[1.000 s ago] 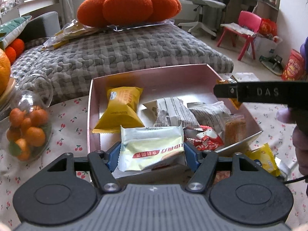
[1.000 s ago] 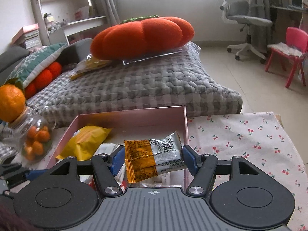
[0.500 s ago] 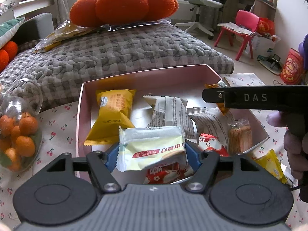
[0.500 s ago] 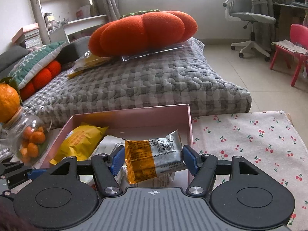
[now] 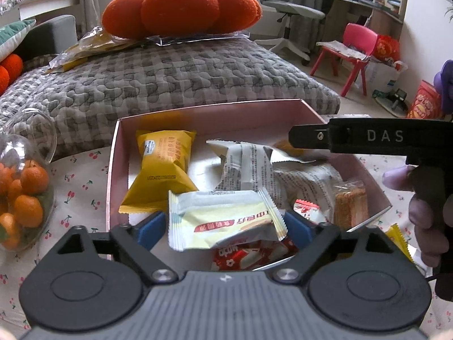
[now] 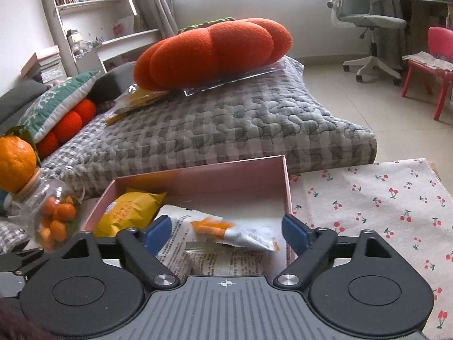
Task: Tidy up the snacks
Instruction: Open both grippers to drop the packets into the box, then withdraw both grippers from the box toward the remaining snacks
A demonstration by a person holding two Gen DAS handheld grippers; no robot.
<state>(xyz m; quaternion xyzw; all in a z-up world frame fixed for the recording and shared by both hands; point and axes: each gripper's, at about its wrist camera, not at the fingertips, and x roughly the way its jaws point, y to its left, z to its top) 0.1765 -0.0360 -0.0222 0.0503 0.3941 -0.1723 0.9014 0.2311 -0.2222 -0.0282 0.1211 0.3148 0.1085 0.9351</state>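
Both the left gripper (image 5: 225, 225) and right gripper (image 6: 226, 231) have just sprung open, releasing packets over the pink box (image 5: 113, 170); the yellow-white packet (image 5: 223, 221), at six o'clock, could catch its near rim.

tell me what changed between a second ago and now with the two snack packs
Both grippers have just been opening. The left gripper let go of the pale yellow pack, which still sits between the spread pads. The right gripper released the orange and silver pack, now blurred and tilted, dropping toward the pink box. The yellow pack, the box and the jar of oranges stayed put.
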